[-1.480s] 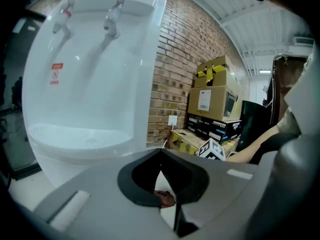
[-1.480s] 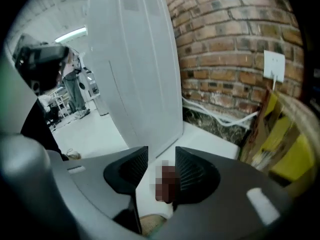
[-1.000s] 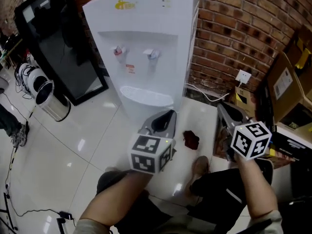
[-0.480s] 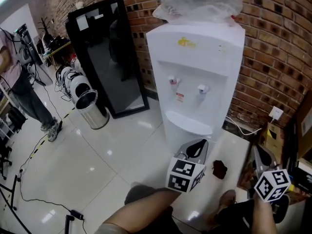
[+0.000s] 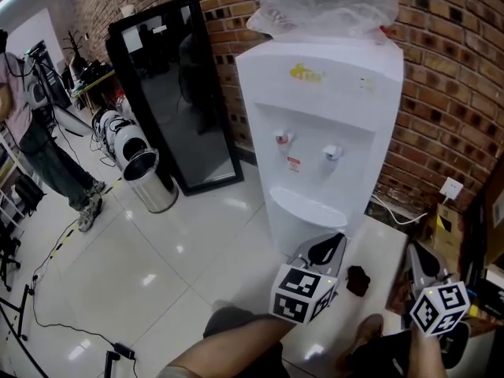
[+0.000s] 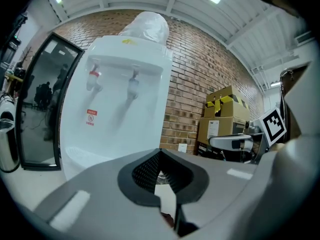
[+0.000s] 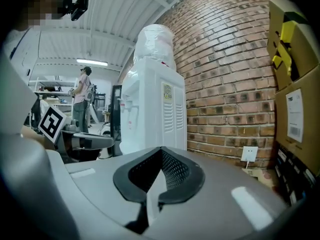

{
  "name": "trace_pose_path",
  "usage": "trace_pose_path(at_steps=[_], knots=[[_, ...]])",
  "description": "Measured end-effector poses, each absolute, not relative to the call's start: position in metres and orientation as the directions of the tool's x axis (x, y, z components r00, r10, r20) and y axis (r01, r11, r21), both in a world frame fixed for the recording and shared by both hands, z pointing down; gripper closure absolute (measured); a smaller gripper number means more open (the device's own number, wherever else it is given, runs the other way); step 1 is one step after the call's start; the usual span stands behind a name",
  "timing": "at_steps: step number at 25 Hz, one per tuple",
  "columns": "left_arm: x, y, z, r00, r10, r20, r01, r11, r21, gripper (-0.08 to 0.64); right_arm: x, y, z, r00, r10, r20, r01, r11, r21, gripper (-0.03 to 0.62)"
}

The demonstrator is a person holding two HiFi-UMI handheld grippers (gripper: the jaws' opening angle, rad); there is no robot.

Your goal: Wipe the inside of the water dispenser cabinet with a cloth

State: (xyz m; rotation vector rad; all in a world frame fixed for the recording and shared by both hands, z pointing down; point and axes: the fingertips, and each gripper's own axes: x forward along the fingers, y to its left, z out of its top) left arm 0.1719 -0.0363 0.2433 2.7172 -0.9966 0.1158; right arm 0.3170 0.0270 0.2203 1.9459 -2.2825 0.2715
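The white water dispenser [image 5: 323,132] stands against the brick wall, with a plastic-wrapped bottle [image 5: 323,2] on top. Its low front is partly hidden behind my left gripper [image 5: 332,242], which is shut and holds nothing. A dark red cloth [image 5: 357,280] lies crumpled on the white floor between my two grippers. My right gripper [image 5: 416,257] is shut and empty, to the right of the cloth. The left gripper view faces the dispenser's taps [image 6: 112,81] over shut jaws. In the right gripper view the dispenser's vented side [image 7: 167,109] shows.
A tall black glass panel [image 5: 169,101] leans on the wall left of the dispenser, with a steel bin [image 5: 150,181] beside it. Cardboard boxes [image 6: 222,115] and a wall socket [image 5: 450,187] are on the right. A person [image 5: 31,132] stands far left; cables cross the floor.
The head view has tipped up, so the dispenser's top and more of the room show. Both grippers now sit lower in the picture, still shut. The cloth lies in the same spot.
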Motion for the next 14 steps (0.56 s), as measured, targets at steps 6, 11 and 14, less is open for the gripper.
trace_pose_path(at_steps=[6,11,14], knots=[[0.180,-0.035,0.239,0.777,-0.610,0.154,-0.629,-0.753,0.192,0.560,0.318,0.025,0.216,-0.162,-0.967,0.198,-0.986,0.154,-0.058,0.581],[0.186,-0.034,0.240,0.781,-0.605,0.158,-0.625,-0.761,0.176,0.560,0.323,0.027,0.217,-0.154,-0.968,0.199,-0.988,0.147,-0.052,0.581],[0.188,-0.035,0.240,0.779,-0.606,0.159,-0.627,-0.761,0.169,0.560,0.325,0.027,0.216,-0.153,-0.968,0.200,-0.988,0.146,-0.050,0.581]])
